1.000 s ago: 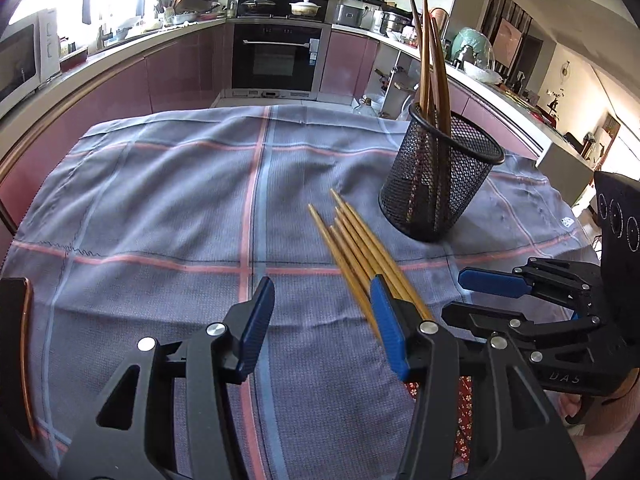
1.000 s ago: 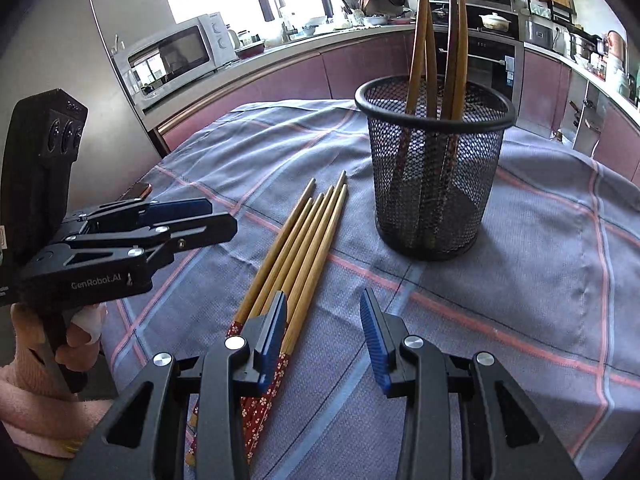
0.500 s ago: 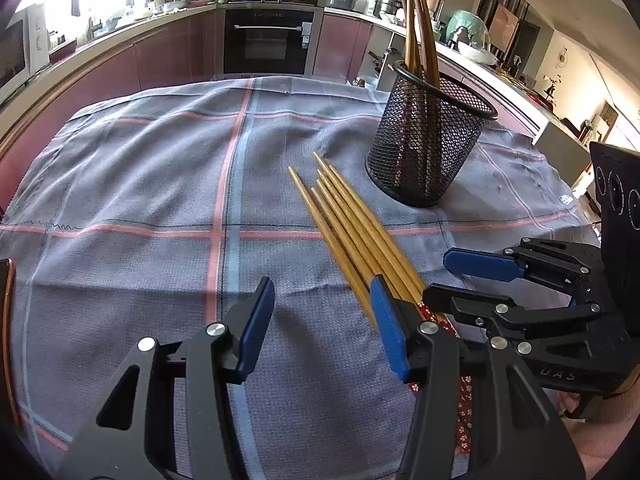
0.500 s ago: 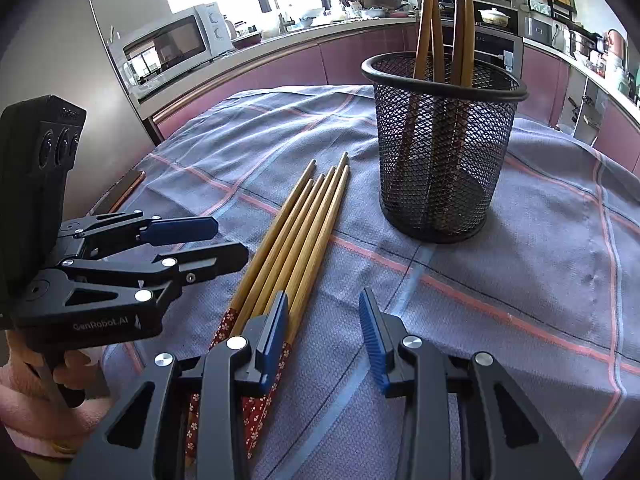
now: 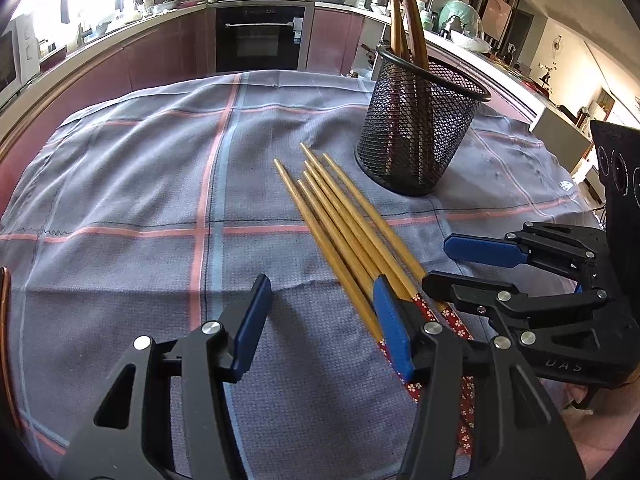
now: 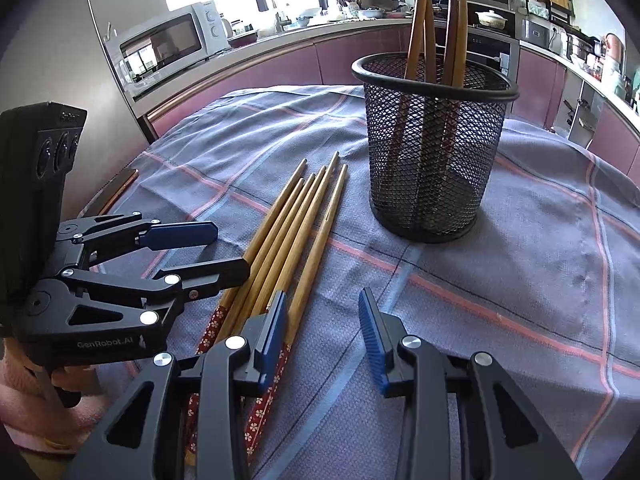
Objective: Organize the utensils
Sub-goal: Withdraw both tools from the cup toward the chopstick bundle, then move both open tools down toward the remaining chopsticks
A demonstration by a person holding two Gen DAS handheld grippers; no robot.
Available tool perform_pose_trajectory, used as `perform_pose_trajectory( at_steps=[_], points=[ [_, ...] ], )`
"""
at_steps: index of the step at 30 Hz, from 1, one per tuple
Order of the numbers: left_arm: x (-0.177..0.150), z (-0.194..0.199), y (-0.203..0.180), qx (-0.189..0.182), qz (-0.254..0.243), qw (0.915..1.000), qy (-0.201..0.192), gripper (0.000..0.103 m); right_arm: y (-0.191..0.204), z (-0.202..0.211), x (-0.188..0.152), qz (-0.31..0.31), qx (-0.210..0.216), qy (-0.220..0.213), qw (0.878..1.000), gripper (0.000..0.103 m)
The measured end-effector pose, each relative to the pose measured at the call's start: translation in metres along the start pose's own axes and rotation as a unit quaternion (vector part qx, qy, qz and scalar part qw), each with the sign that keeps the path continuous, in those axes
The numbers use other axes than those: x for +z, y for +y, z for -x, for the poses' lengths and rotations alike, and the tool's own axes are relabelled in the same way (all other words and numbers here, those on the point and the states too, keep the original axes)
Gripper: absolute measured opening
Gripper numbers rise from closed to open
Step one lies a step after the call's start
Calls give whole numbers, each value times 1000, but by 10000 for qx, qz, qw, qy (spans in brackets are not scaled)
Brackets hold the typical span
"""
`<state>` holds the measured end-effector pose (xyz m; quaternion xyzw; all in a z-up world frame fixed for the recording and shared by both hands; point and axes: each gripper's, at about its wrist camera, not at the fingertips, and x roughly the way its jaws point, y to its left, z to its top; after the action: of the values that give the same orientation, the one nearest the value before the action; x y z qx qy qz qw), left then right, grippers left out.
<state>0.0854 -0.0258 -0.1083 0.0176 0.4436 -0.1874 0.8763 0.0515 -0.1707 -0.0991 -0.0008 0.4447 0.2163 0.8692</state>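
A: Loose chopsticks flat on the checked cloth of the counter, side by side, thin tips toward the mesh holder, red flowered ends toward the person. Holder upright just beyond the tips, at about 1 o'clock from the bundle, with several wooden sticks already inside. Probably next: lifting one or two and dropping them in the holder.

B: How to do well?

A: Best to take few sticks, not the whole bundle. Better to grip near the thick flowered end, across the stick, so no rolling away. Then to lift, turn tip down, and lower inside the rim without pushing the holder, because light and easy to tip, as it seems.

B: And the jaws now?

A: Left gripper: jaws released and opening a little, only bare cloth between them. Bundle at about 2 o'clock from that gap, the flowered ends passing under the right-side finger.

B: Right one?

A: Right gripper: jaws apart, grasping nothing. Bundle at about 10 o'clock from its gap, under and beyond the left-side finger. Need to shift sideways before any closing.
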Motion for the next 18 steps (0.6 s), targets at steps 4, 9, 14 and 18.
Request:
perform_pose_trajectory(
  at_steps=[4,9,14,18],
  points=[
    [1,-1,-2,39,-39,10000,8,52,0,0,0,7,-13,-4,10000,35],
    [1,-2,0,79,-98,9999,22,46,-2,0,0,-23,15,-14,10000,35],
    [1,-2,1,37,-129,9999,49,37,-2,0,0,-22,12,-18,10000,35],
    [1,-2,3,18,-114,9999,81,29,-3,0,0,-18,7,-18,10000,35]
  ],
)
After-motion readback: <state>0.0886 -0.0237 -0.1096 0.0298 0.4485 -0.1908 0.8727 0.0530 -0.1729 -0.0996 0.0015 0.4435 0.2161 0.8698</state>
